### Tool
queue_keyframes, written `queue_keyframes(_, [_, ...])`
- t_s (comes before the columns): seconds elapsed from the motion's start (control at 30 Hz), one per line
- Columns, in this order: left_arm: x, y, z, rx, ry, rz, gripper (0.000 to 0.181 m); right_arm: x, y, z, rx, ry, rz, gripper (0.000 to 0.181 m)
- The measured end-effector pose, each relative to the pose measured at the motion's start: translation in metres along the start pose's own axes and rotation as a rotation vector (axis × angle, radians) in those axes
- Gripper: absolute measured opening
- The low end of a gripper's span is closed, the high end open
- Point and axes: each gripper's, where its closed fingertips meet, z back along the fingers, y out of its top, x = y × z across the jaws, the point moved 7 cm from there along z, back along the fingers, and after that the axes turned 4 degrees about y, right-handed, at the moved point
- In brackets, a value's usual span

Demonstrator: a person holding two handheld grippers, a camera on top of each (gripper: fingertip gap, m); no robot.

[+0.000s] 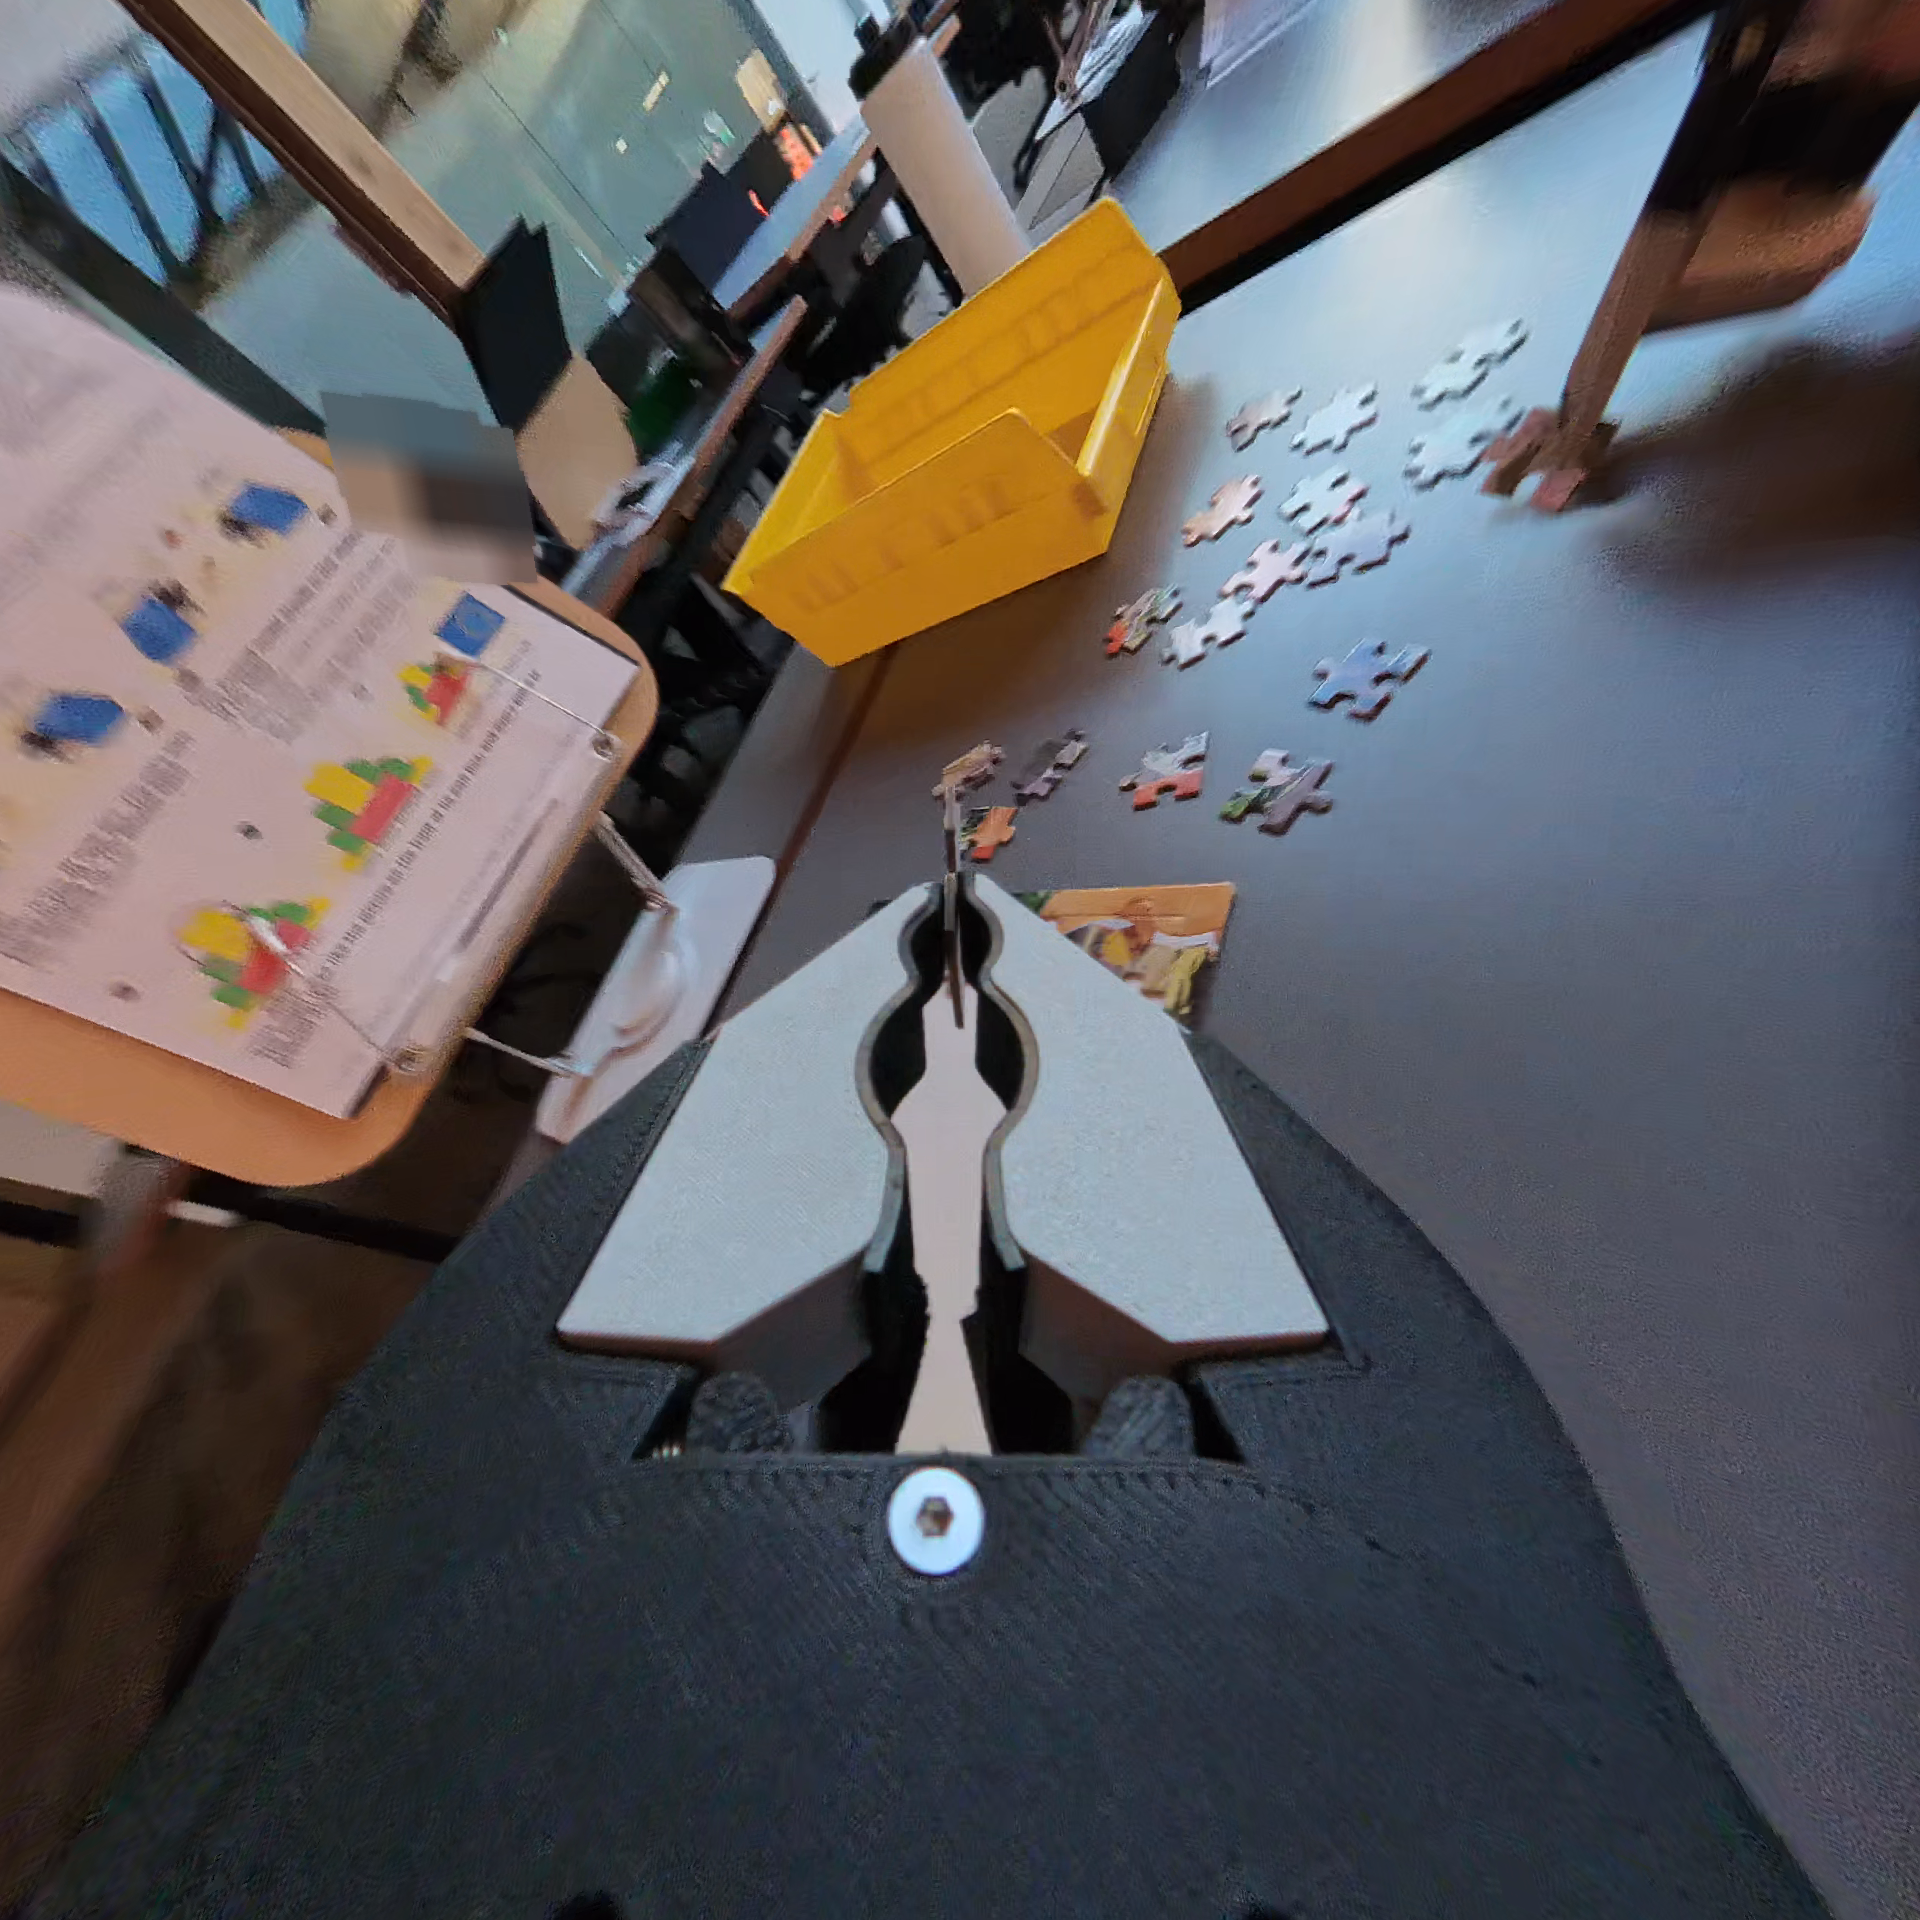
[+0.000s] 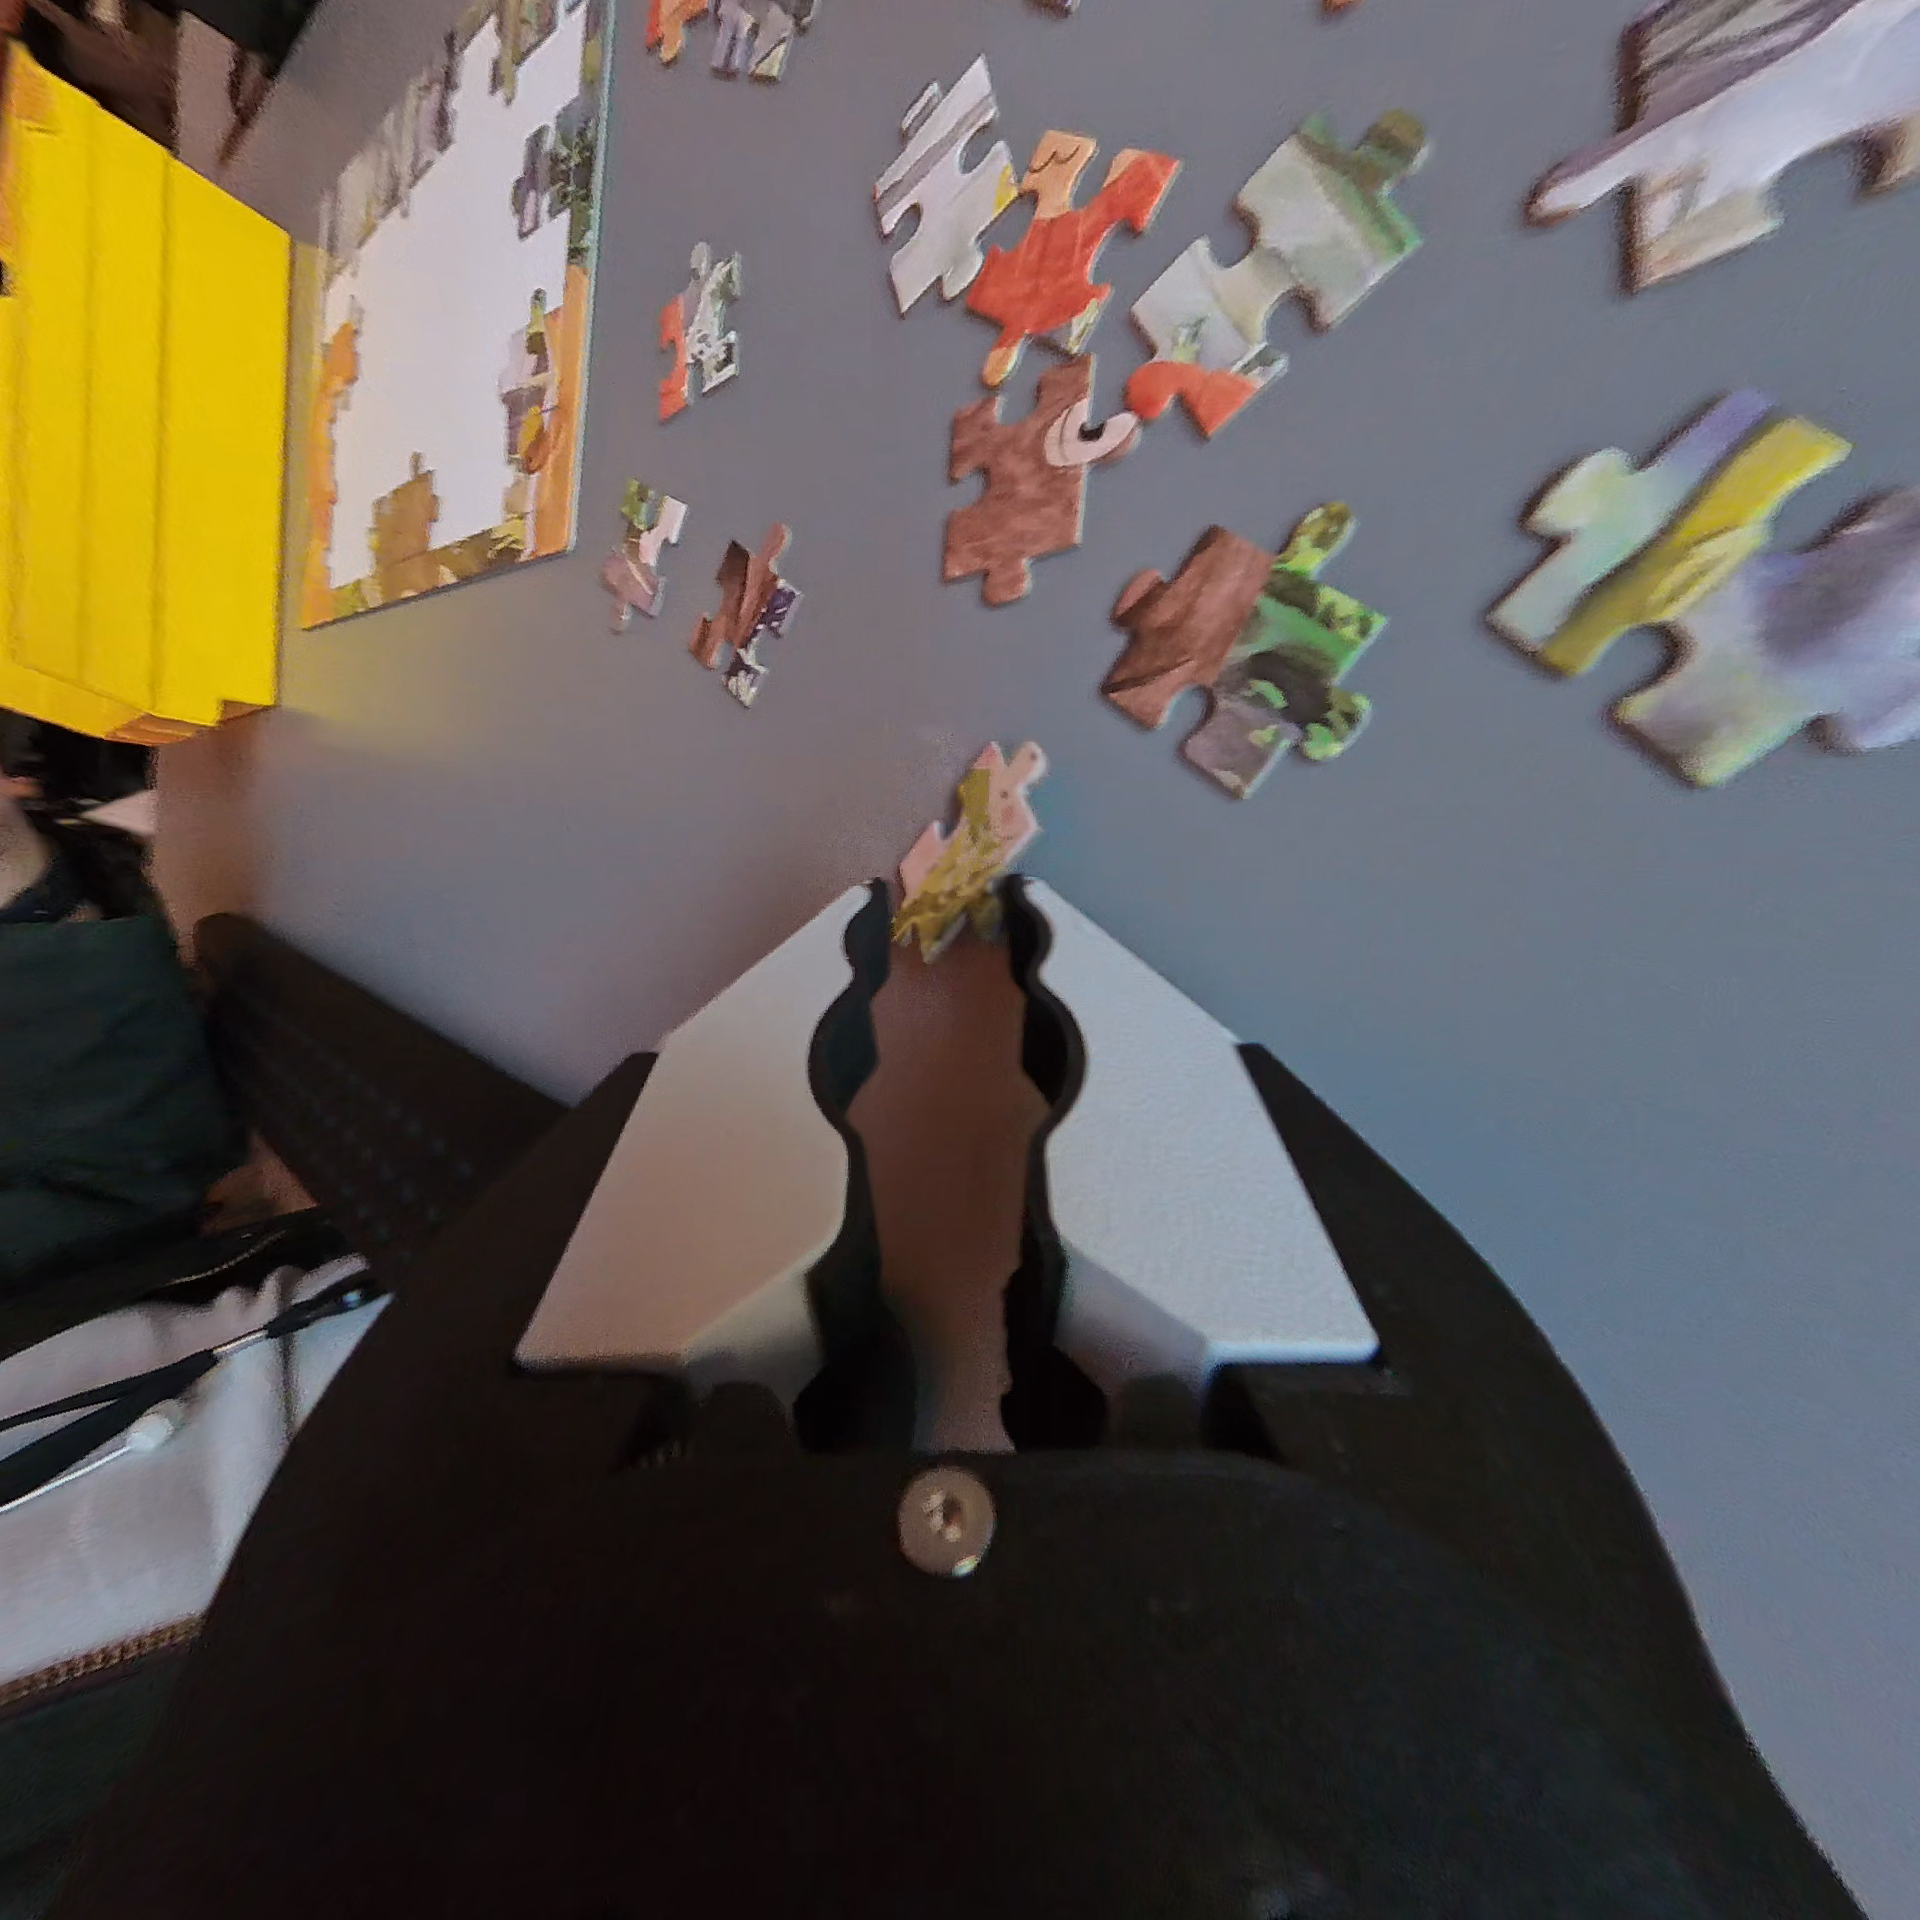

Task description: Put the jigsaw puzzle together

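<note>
In the left wrist view my left gripper [image 1: 951, 896] is shut on a puzzle piece [image 1: 953, 821], held edge-on above the dark table. A corner of the puzzle board [image 1: 1148, 935] lies just right of its tips. Several loose pieces [image 1: 1288, 566] are scattered beyond. My right gripper [image 1: 1558, 457] shows blurred at the far right, low over the table. In the right wrist view my right gripper [image 2: 951, 896] is shut on a yellow-green and pink piece [image 2: 971, 842]. The puzzle board [image 2: 447, 312], with its border partly filled and a white middle, lies at the upper left. Loose pieces [image 2: 1023, 473] lie ahead.
A yellow bin [image 1: 966, 457] stands at the table's left edge next to the board; it also shows in the right wrist view [image 2: 135, 416]. A sheet on a stand [image 1: 260, 727] and a white roll [image 1: 935, 156] are off to the left. A person [image 2: 73, 987] is beside the table. Some 35 cm of space lies between my two pairs of fingers.
</note>
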Motion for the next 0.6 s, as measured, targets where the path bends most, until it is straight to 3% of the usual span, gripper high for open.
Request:
queue_keyframes(0.03, [0.007, -0.002, -0.004, -0.007, 0.014, -0.069, 0.000, 0.000, 0.003, 0.008, 0.020, -0.050, 0.023, 0.034])
queue_keyframes(0.17, [0.034, -0.012, -0.019, -0.007, 0.000, -0.225, 0.000, -0.016, 0.018, 0.037, 0.154, -0.208, 0.187, 0.042])
queue_keyframes(0.2, [0.038, -0.014, -0.020, 0.008, 0.017, -0.254, 0.000, -0.034, 0.025, 0.036, 0.215, -0.141, 0.256, 0.042])
queue_keyframes(0.3, [0.044, -0.016, -0.014, 0.057, 0.119, -0.423, 0.000, -0.108, 0.039, 0.007, 0.346, 0.340, 0.260, 0.032])
queue_keyframes(0.4, [0.054, -0.021, -0.005, 0.069, 0.191, -0.603, 0.000, -0.152, 0.046, -0.053, 0.147, 0.659, 0.087, 0.040])
queue_keyframes(0.6, [0.061, -0.021, 0.001, 0.125, 0.257, -0.694, 0.000, -0.200, 0.065, -0.151, -0.235, 0.788, 0.061, 0.040])
